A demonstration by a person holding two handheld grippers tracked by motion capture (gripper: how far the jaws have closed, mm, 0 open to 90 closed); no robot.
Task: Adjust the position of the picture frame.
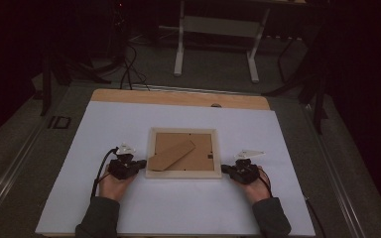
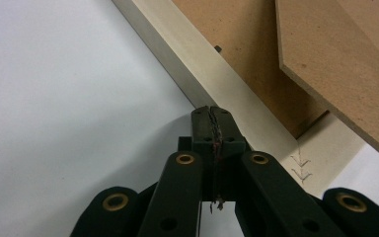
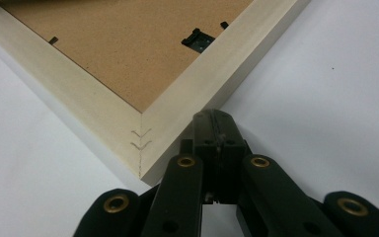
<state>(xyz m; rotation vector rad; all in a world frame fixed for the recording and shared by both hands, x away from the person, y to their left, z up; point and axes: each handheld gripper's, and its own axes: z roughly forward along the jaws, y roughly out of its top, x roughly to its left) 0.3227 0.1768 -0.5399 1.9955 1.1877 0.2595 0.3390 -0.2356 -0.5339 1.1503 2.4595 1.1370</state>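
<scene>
A pale wooden picture frame (image 1: 151,151) lies face down on the white sheet, its brown backing board (image 1: 201,148) up and a brown stand flap (image 1: 171,154) raised across it. My left gripper (image 1: 141,164) is shut, its tips against the frame's near left corner (image 2: 256,121). My right gripper (image 1: 224,169) is shut too, with its tips touching the frame's near right corner (image 3: 177,123). Nothing is held between either pair of jaws. A black hanger clip (image 3: 197,38) sits on the backing board near the frame's right side.
The white sheet (image 1: 129,119) covers a wooden table (image 1: 178,97). Behind the table stand a white desk frame (image 1: 217,29), dark stands and cables (image 1: 127,69) on a grey floor. Bare sheet lies all around the frame.
</scene>
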